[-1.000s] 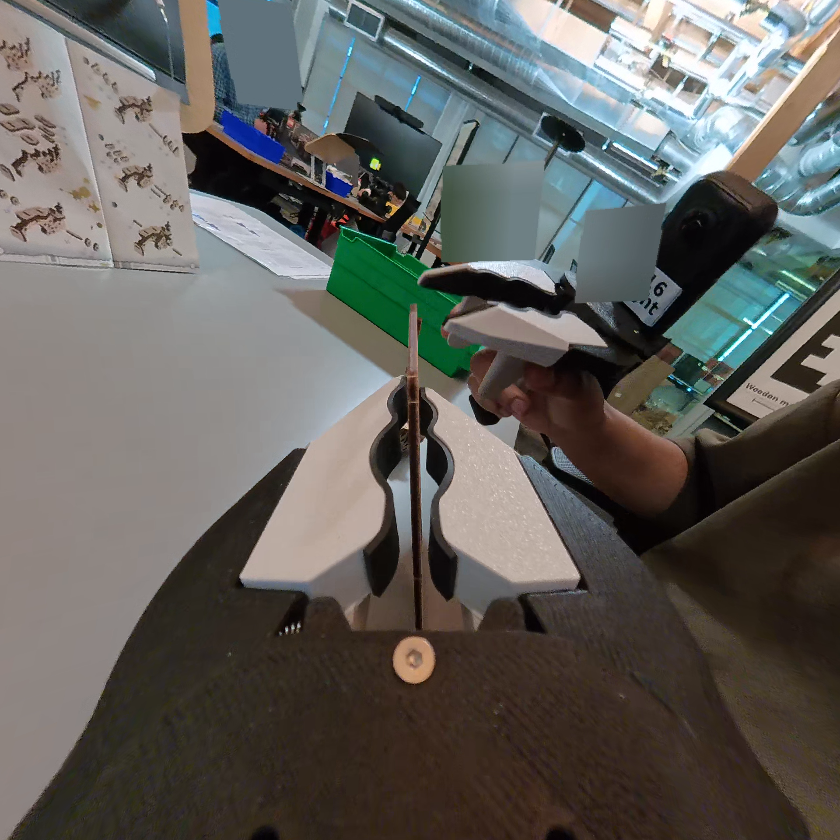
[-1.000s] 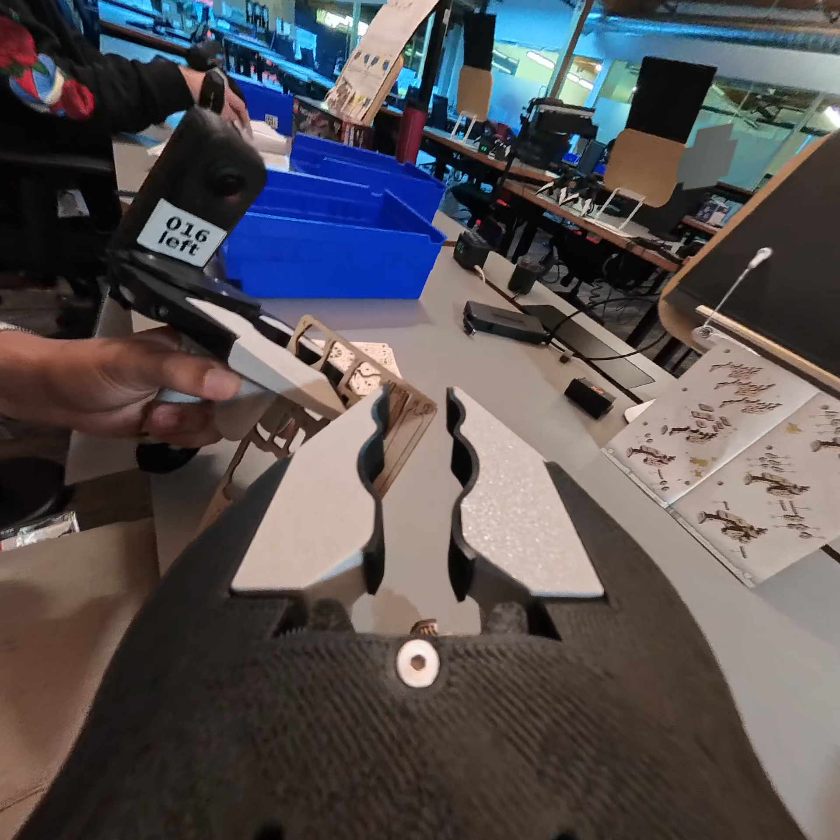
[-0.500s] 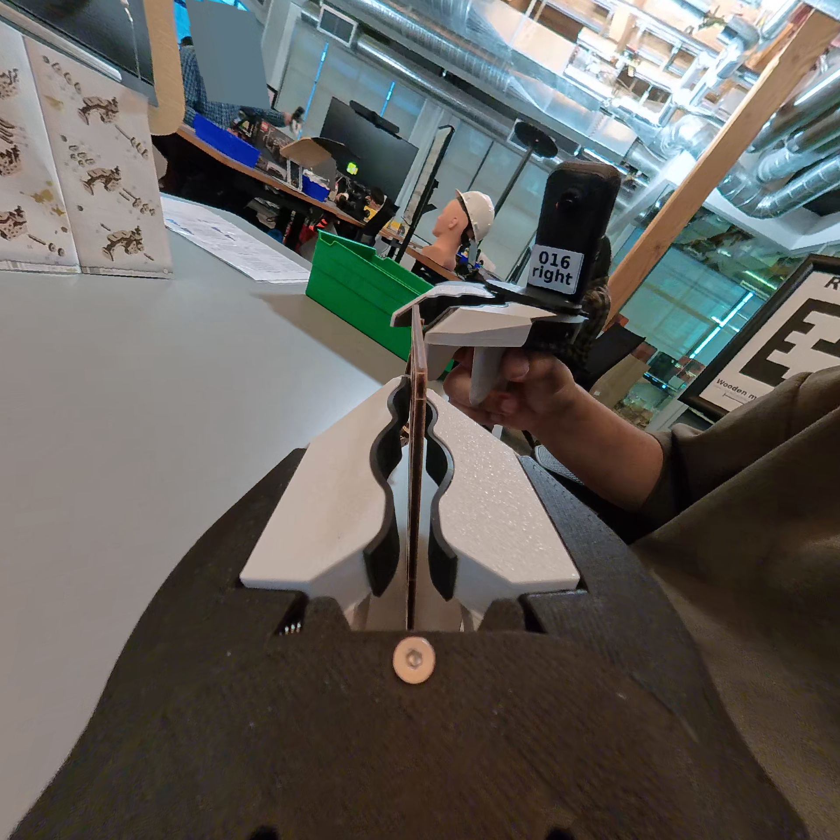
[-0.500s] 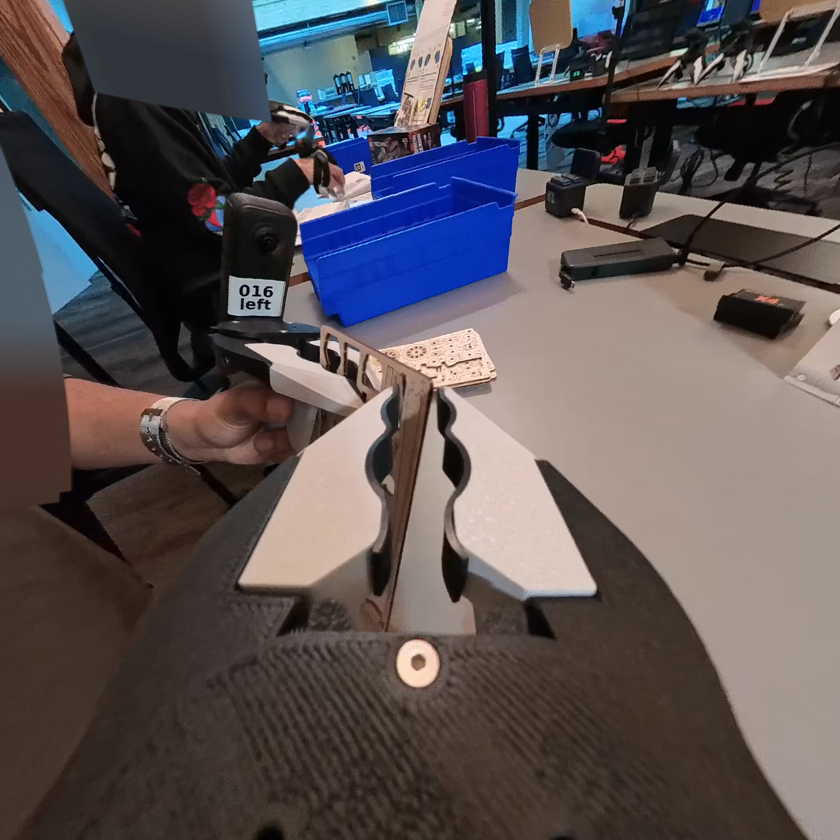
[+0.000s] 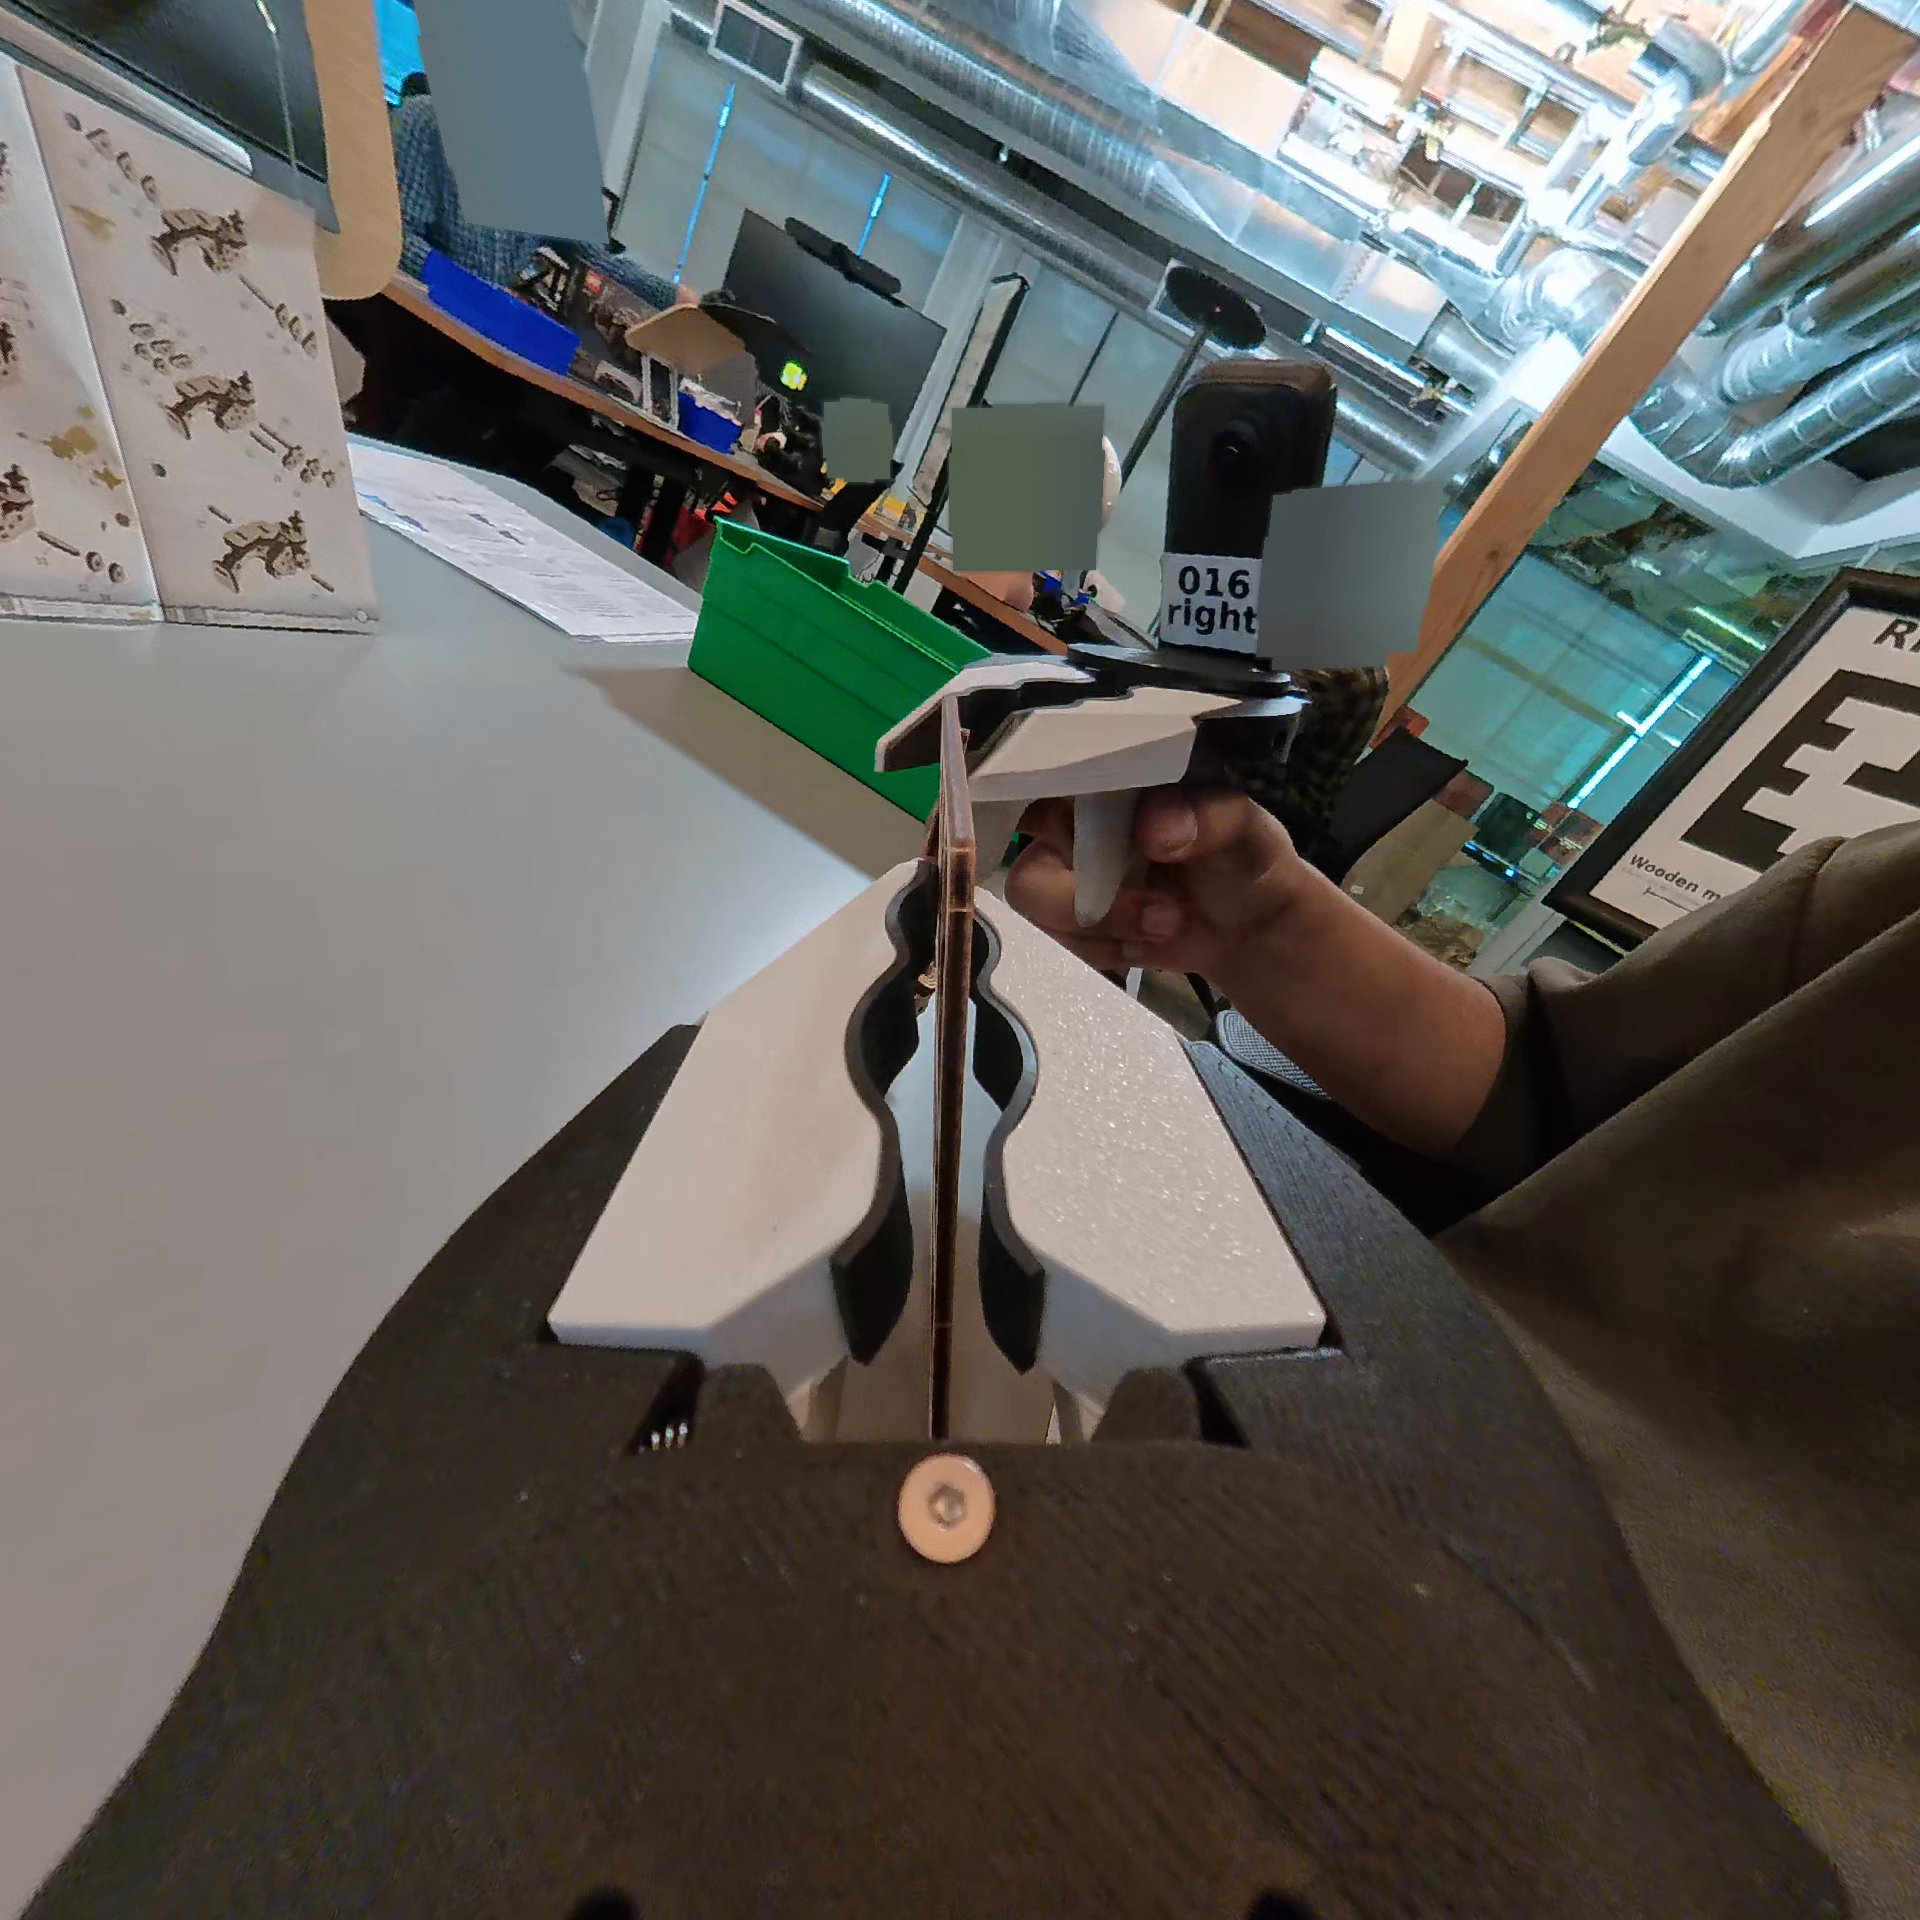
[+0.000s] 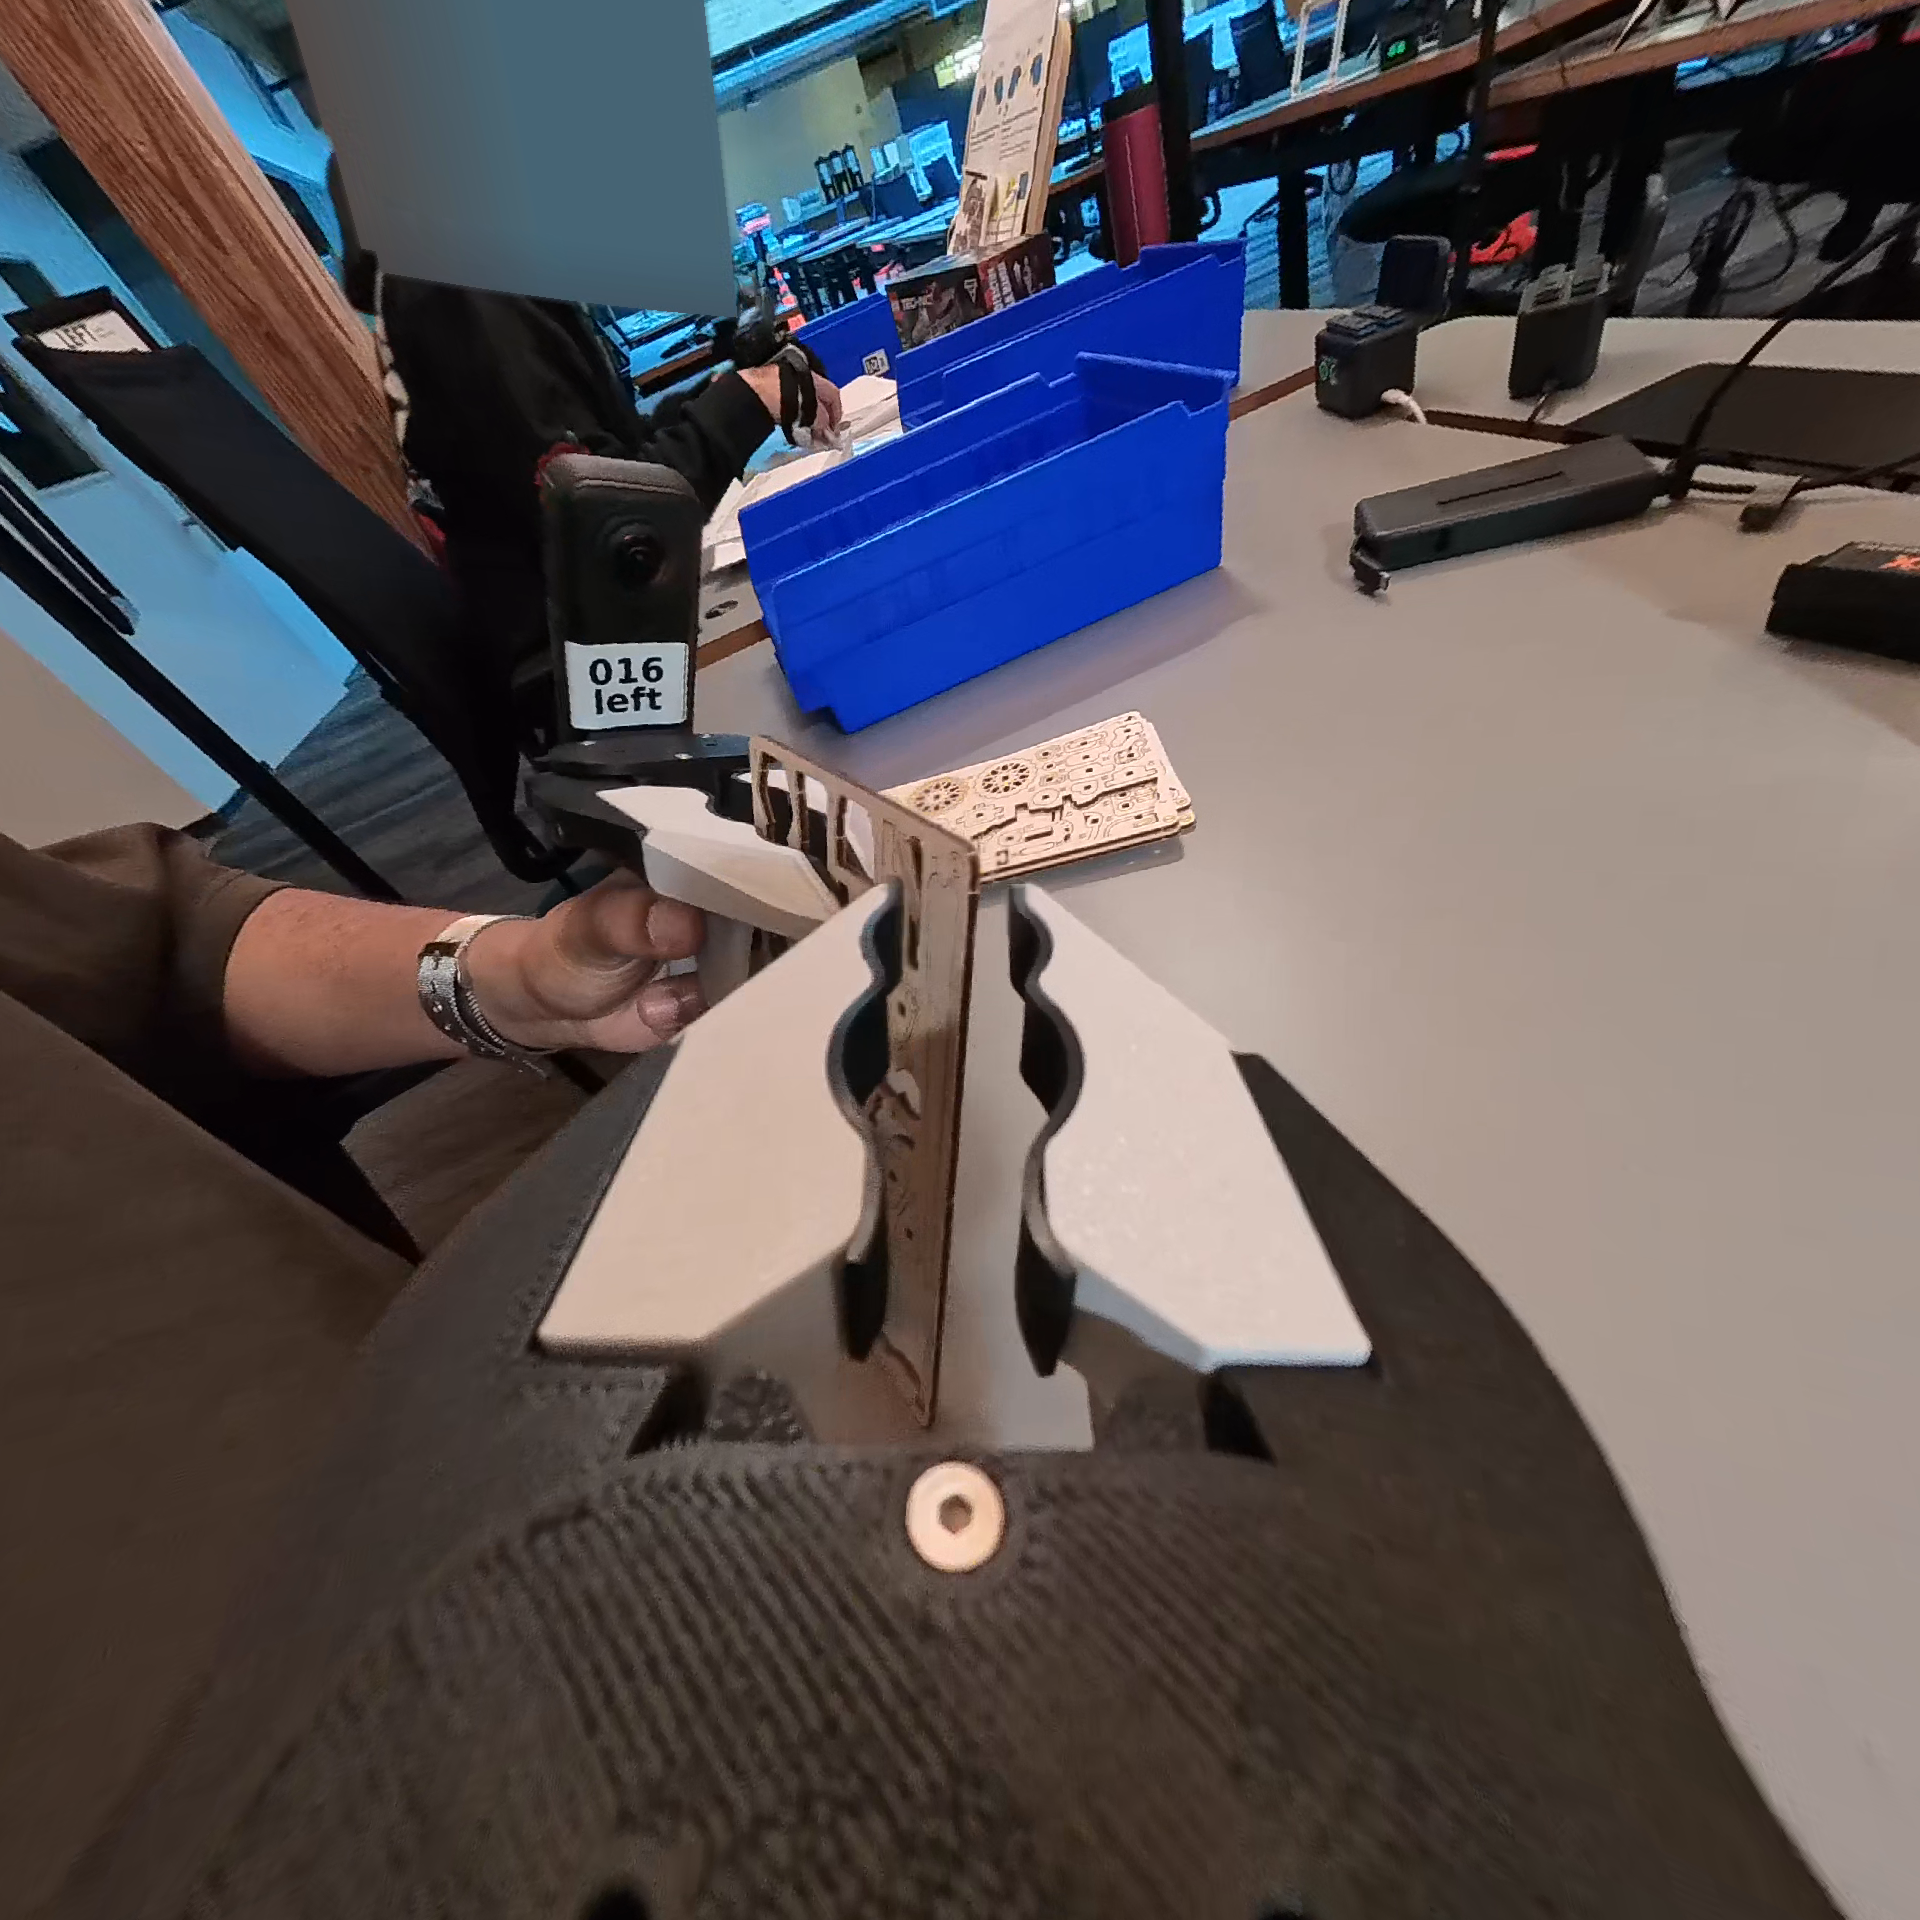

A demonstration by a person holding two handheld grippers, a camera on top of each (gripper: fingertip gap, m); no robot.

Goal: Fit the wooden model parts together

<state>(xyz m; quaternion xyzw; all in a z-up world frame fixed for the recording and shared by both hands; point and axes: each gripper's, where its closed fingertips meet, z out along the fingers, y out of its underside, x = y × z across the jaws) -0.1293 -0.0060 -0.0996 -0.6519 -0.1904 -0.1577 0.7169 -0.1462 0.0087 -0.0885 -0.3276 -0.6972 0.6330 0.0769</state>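
The left gripper [image 5: 948,914] is showing two white fingers [image 5: 758,1153] with wavy black inner edges, a rough black body and one silver screw [image 5: 945,1507] below the fingers. The right gripper [image 6: 948,935] is looking the same. The person is wearing an olive sleeve [image 5: 1662,1091] and a silver wristband [image 6: 457,987].

Grey table [image 6: 1455,935]: wooden sheets [image 6: 1049,795], blue bin [image 6: 997,540], green bin [image 5: 821,649].

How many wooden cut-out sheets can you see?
2. One wooden sheet stands upright between the fingers of the left gripper and right gripper. Another sheet lies flat on the table by the blue bin. More may be stacked under it.
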